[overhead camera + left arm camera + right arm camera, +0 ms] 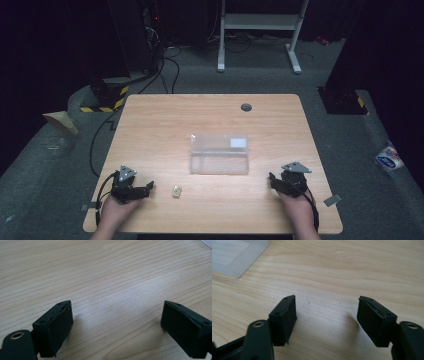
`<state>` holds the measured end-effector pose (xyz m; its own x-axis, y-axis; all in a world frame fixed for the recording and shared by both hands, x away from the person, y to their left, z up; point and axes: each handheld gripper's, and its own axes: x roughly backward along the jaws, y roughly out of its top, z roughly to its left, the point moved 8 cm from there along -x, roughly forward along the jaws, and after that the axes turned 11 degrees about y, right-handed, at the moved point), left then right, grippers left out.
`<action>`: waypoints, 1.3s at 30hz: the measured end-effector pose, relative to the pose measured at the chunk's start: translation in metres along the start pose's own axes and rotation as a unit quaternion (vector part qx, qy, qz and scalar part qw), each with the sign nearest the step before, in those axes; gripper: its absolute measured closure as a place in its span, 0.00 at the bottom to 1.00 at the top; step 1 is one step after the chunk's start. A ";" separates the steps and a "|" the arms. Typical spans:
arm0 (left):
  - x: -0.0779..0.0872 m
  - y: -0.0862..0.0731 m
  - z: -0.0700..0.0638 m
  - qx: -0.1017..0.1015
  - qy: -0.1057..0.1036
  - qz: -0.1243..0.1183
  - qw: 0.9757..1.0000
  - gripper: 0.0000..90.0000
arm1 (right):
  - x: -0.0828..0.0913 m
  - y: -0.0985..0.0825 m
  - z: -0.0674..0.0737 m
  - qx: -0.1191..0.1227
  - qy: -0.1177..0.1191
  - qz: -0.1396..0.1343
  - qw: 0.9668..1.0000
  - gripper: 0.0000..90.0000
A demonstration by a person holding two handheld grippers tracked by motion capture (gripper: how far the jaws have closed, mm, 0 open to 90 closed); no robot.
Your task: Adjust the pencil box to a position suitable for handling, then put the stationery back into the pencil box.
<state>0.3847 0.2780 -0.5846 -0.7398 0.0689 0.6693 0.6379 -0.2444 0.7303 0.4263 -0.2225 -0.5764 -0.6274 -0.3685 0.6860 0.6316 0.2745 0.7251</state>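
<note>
On the table (150,120) the clear box (219,153) lay shut mid-table, so we judged that part done. Our left gripper (145,188) and right gripper (273,179) rested wide and empty. The small piece (176,191) beside the left remained untouched.

Table (150,125): bare wood across far half and both side margins, passable. Obstacles: clear plastic box (219,153), lid open, at centre; small object (176,191) near left; grommet (246,107) far, flush.
</note>
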 end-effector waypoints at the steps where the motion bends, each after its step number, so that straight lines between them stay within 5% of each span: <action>1: 0.000 0.000 0.000 0.003 0.001 0.000 1.000 0.13 | 0.001 -0.001 -0.001 -0.002 0.002 -0.004 1.000 0.33; 4: 0.003 0.000 -0.002 -0.002 -0.004 -0.008 1.000 0.17 | 0.002 -0.005 -0.003 -0.028 0.012 -0.005 1.000 0.33; 10: 0.008 0.003 -0.005 -0.007 0.002 -0.007 1.000 0.29 | 0.003 -0.005 -0.005 -0.034 0.001 -0.007 0.999 0.34; 14: 0.015 0.008 -0.012 -0.001 -0.012 -0.020 1.000 0.31 | 0.003 -0.005 -0.004 -0.036 0.002 -0.006 0.999 0.34; 25: 0.030 0.016 -0.064 -0.057 -0.070 -0.035 0.995 0.32 | 0.002 -0.004 -0.004 -0.032 0.003 -0.007 0.999 0.34; 31: 0.032 0.016 -0.087 -0.069 -0.101 -0.034 0.992 0.32 | 0.002 -0.004 -0.004 -0.033 0.002 -0.007 0.999 0.34; 39: 0.031 0.015 -0.104 -0.081 -0.108 -0.029 0.990 0.32 | 0.002 -0.004 -0.004 -0.030 0.002 -0.007 1.000 0.34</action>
<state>0.3490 0.1756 -0.5667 -0.7002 0.2887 0.6529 0.5398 -0.3845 0.7489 0.4239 -0.2279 -0.5781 -0.6349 -0.3754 0.6753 0.6491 0.2149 0.7297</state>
